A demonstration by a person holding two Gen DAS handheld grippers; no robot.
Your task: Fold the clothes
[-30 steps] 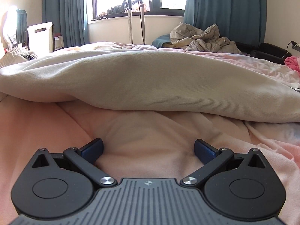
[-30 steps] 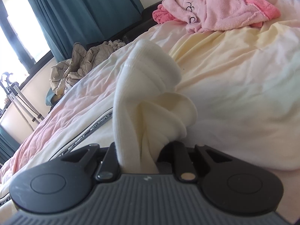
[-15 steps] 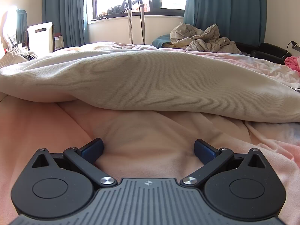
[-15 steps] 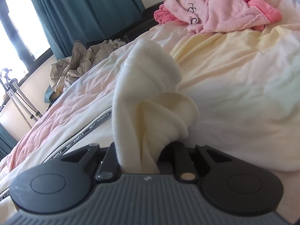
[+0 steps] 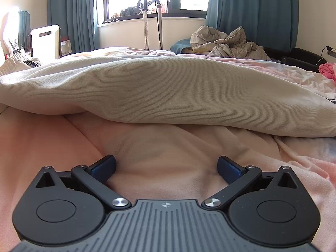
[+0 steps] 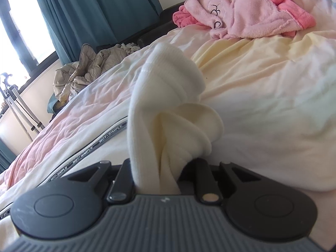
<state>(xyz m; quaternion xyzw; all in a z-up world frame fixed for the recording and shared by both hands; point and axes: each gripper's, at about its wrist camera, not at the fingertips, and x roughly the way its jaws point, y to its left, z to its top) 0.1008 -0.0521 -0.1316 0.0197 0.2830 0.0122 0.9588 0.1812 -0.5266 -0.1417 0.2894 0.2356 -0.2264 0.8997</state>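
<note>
A cream knit garment [image 5: 168, 92] lies stretched across the bed in the left wrist view, just beyond my left gripper [image 5: 167, 166]. That gripper stands wide open, its blue pads [image 5: 104, 166] resting low on the pink blanket with nothing between them. In the right wrist view my right gripper [image 6: 159, 180] is shut on a bunched ribbed cuff of the cream garment [image 6: 168, 105], which rises in folds out of the jaws. A black tape printed with white letters [image 6: 90, 151] runs along the garment at the left.
A pink fleece robe [image 6: 247, 14] lies at the far right of the bed. A crumpled beige quilt [image 5: 226, 42] sits near the teal curtains [image 5: 252, 10]. A metal stand [image 5: 147, 19] is by the window and a white appliance [image 5: 45, 40] at the left.
The right wrist view has tilted very slightly, with the cuff still held the same way. The left gripper has not moved.
</note>
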